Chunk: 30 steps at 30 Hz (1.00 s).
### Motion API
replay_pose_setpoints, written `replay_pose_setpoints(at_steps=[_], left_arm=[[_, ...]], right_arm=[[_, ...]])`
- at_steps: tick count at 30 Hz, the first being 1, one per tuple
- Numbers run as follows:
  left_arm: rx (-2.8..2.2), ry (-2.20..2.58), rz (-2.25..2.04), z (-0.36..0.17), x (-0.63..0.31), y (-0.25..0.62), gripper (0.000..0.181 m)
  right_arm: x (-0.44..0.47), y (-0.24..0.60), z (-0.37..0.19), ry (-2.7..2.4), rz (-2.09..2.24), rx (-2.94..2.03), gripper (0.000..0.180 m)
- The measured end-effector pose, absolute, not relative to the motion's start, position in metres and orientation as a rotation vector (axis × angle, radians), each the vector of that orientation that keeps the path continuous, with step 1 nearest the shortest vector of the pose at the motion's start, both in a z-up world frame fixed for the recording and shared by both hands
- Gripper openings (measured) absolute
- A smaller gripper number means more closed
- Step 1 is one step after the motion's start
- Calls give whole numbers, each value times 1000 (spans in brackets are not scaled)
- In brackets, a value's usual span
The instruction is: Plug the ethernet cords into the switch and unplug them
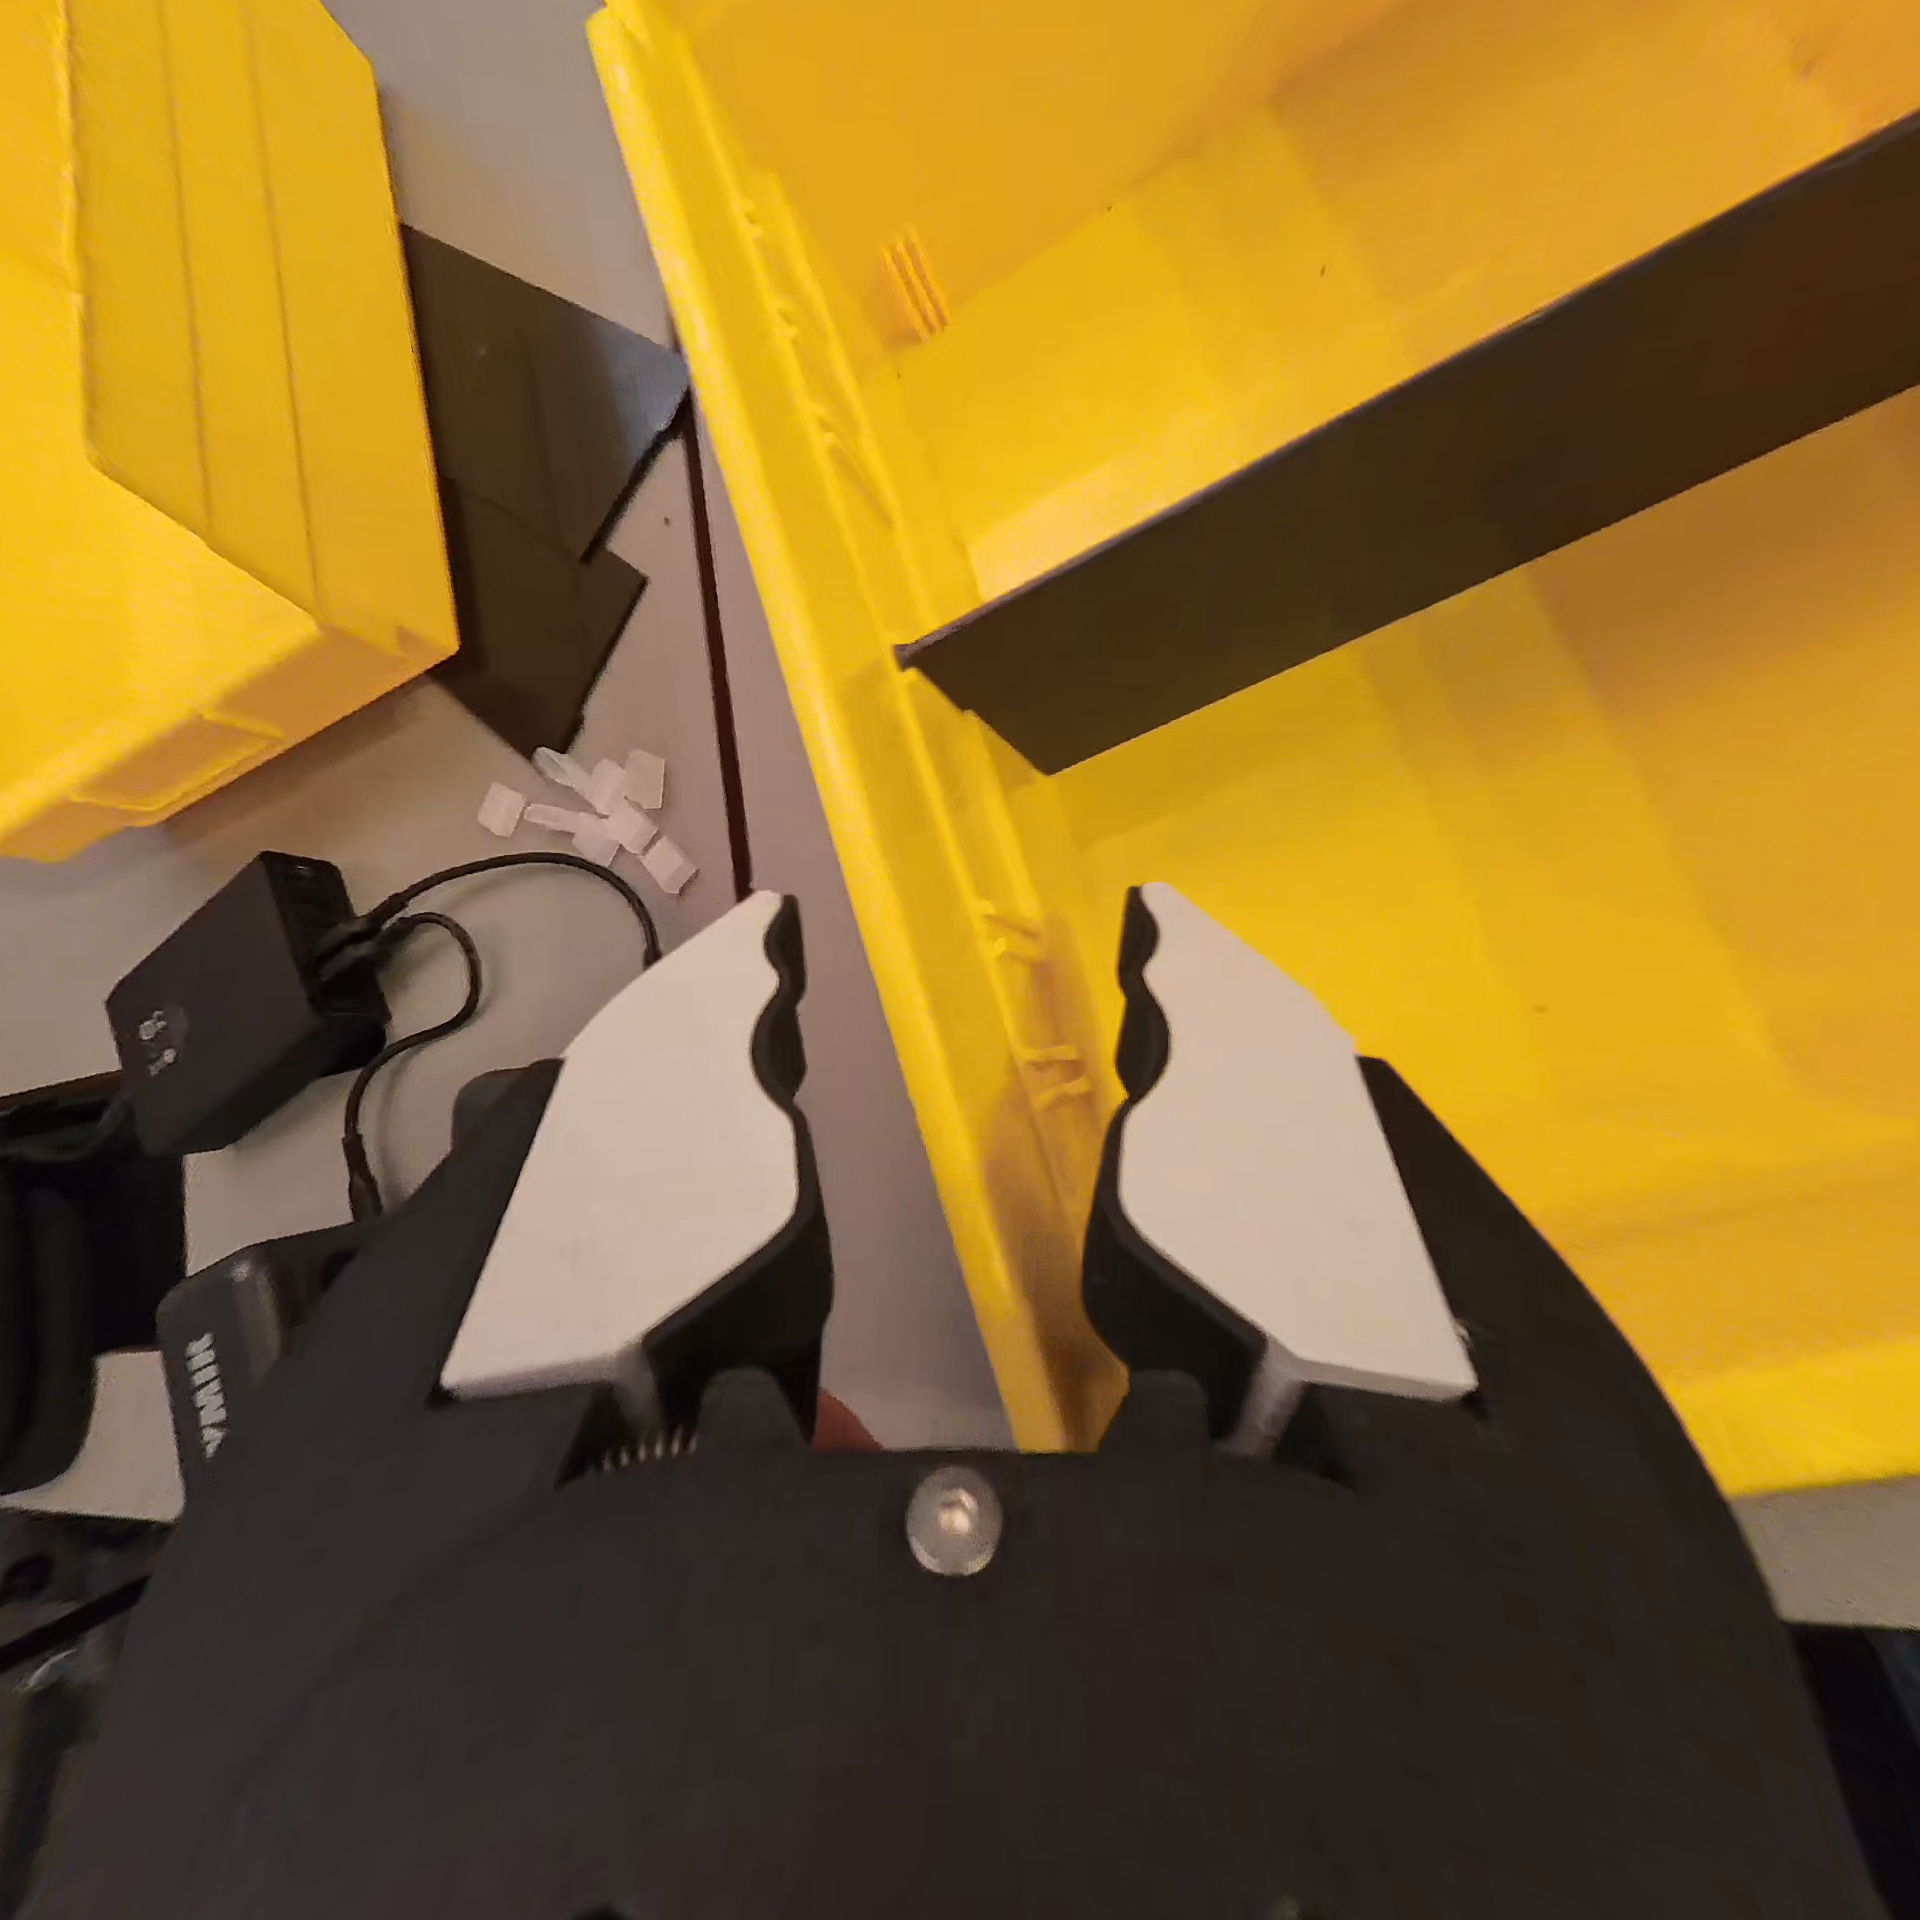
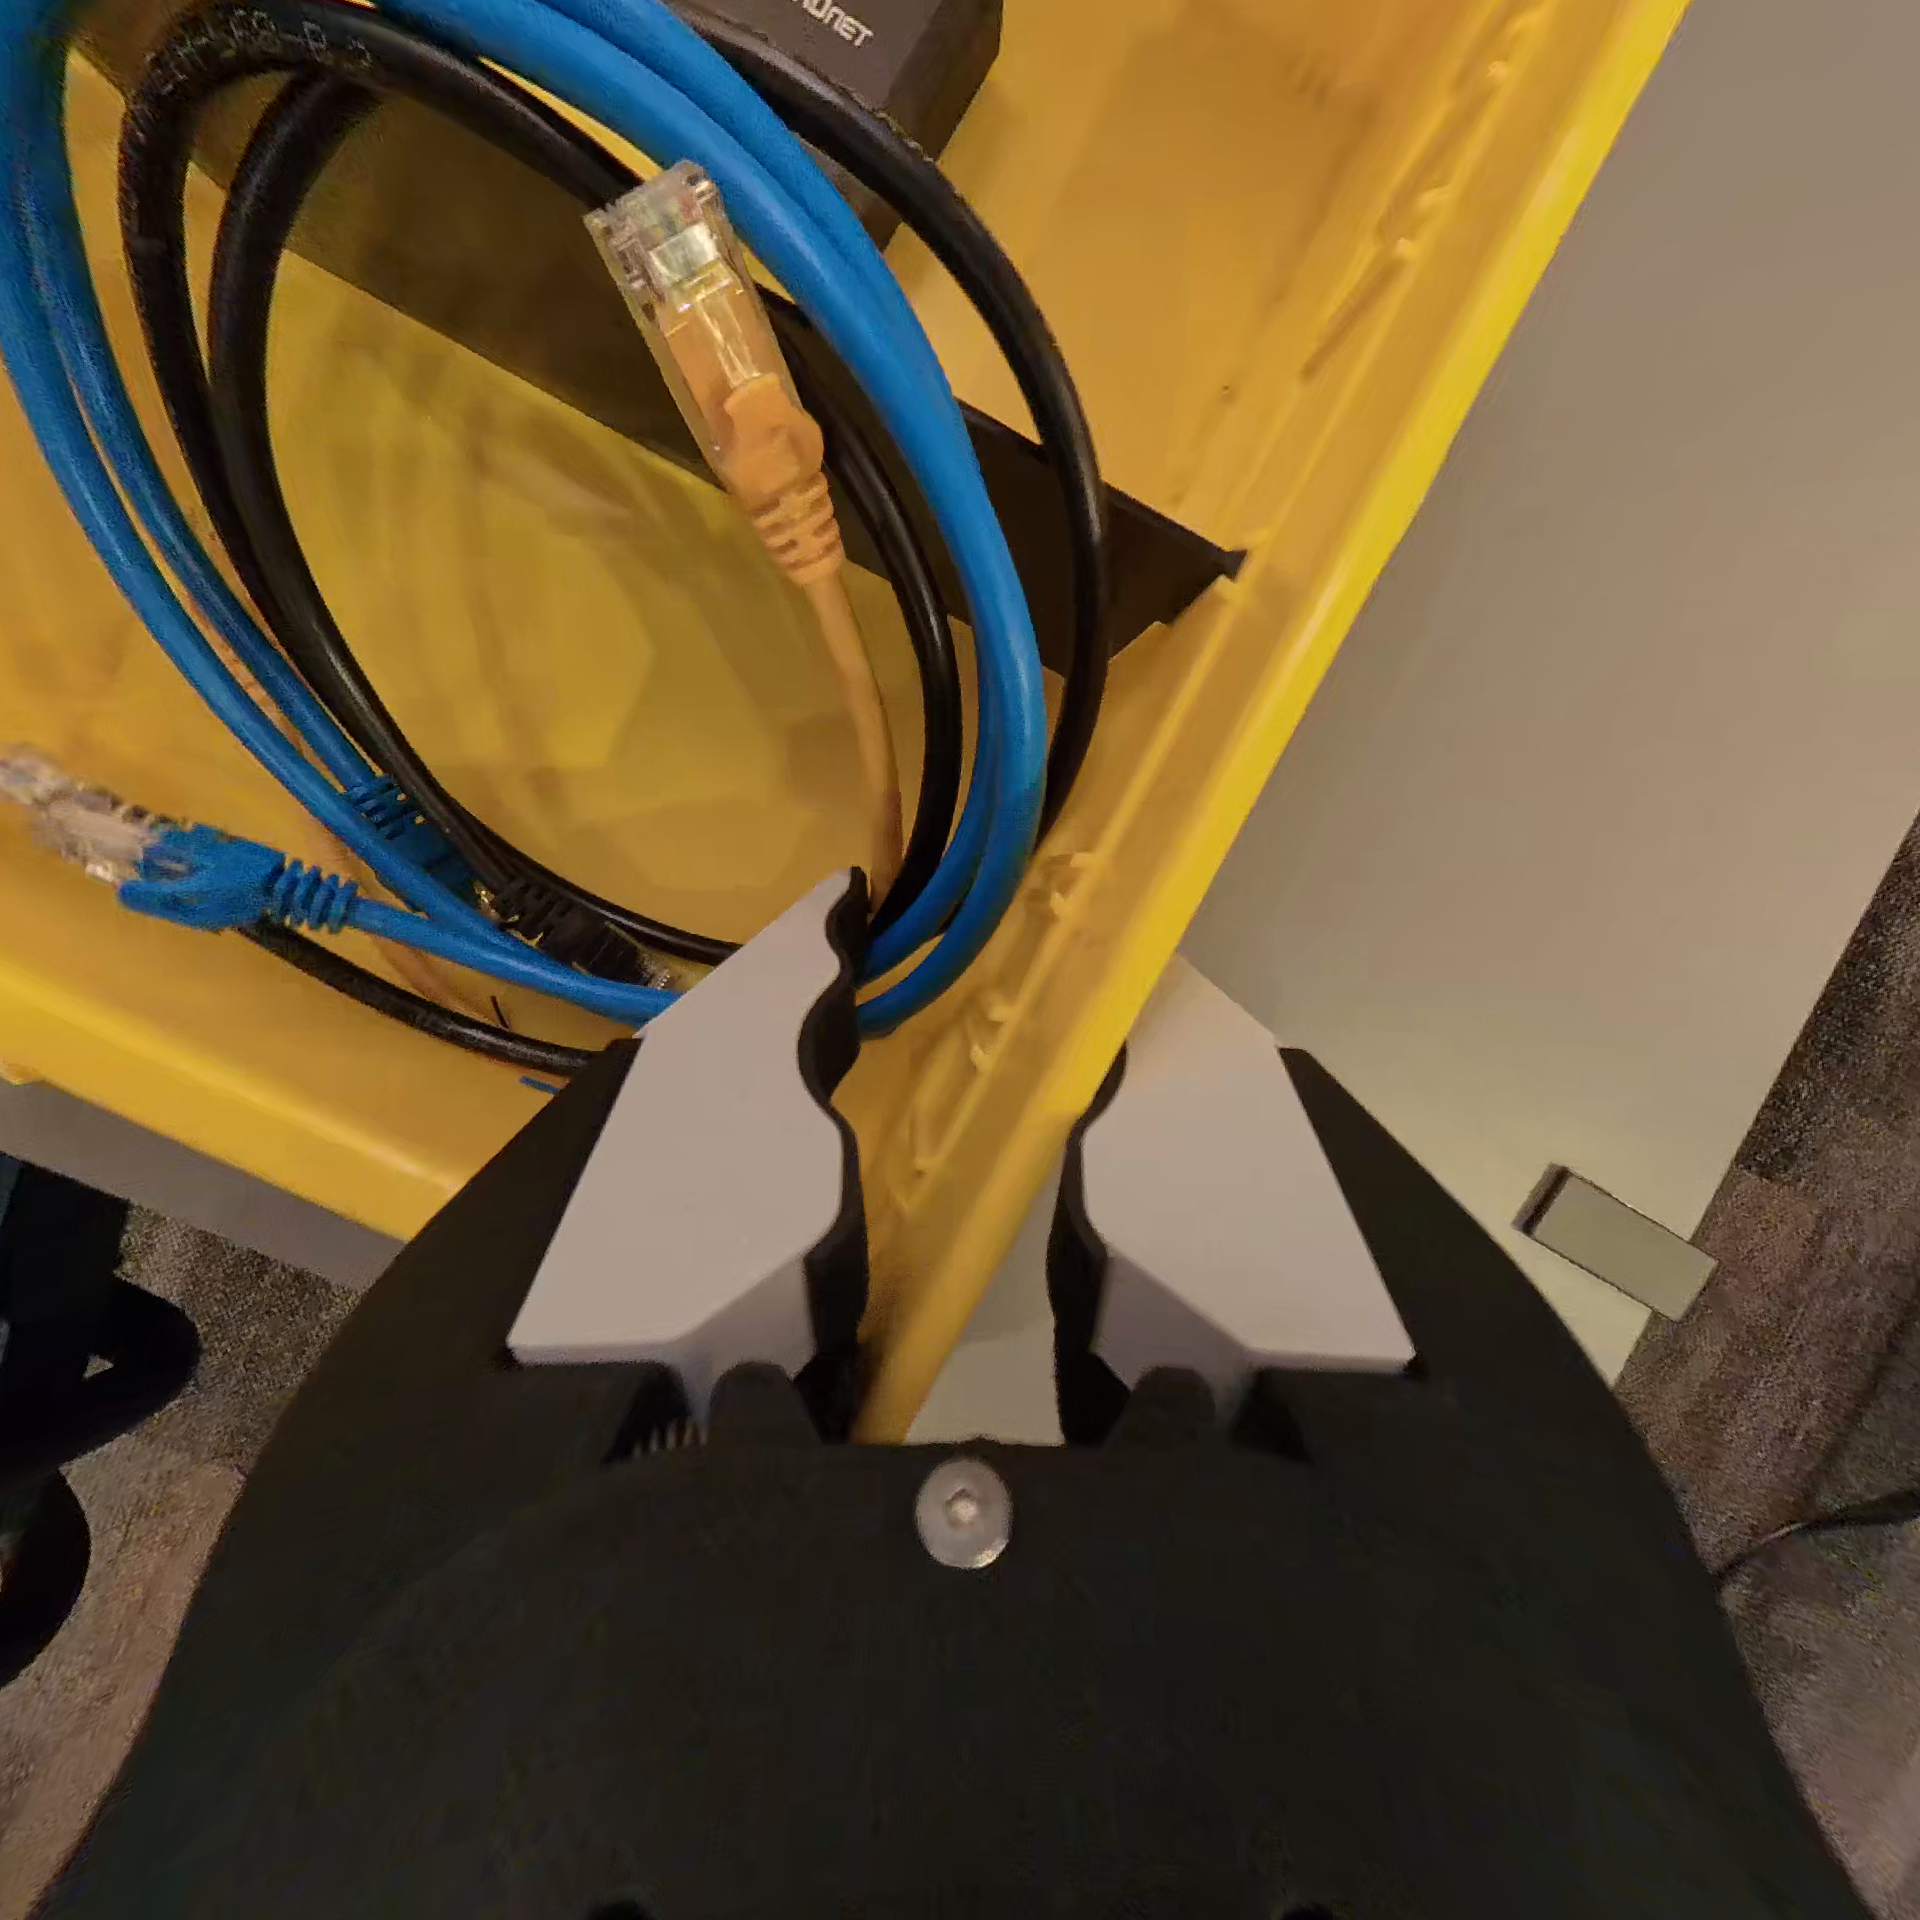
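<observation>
Ethernet cords, blue (image 2: pixel 966 665), black (image 2: pixel 1070 499) and orange (image 2: pixel 800 499), lie coiled inside the yellow bin (image 2: pixel 1340 582), below a dark box (image 2: pixel 862 52) that is probably the switch, though only its corner shows. To begin well, drop one jaw clear of the bin wall and take the orange cord just behind its clear plug. Right gripper (image 2: pixel 961 977) straddles that wall, jaws apart, pinching nothing; left gripper (image 1: pixel 961 914) likewise spans the bin's other rim, spread and empty.
</observation>
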<state>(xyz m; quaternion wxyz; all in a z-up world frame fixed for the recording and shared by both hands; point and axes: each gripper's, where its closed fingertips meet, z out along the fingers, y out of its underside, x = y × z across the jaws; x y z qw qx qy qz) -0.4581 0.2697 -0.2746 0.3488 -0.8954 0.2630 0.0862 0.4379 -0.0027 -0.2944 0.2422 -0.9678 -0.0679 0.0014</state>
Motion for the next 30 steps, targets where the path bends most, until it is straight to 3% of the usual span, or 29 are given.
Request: replay_pose_setpoints(at_steps=[5, 12, 21, 30], left_arm=[[-2308, 634, 151, -272, -453, 272, 36], [-2294, 631, 96, -272, -446, 273, 28], [-2330, 651, -95, -269, -423, 261, 64], [-2360, 557, -21, -278, -437, 264, 27]], right_arm=[[434, 5, -294, -149, 13, -2634, 29], [423, 17, -293, -146, 0, -2624, 27], [402, 41, -292, -150, -28, -2590, 27], [357, 79, -287, -221, -84, -2519, 31]])
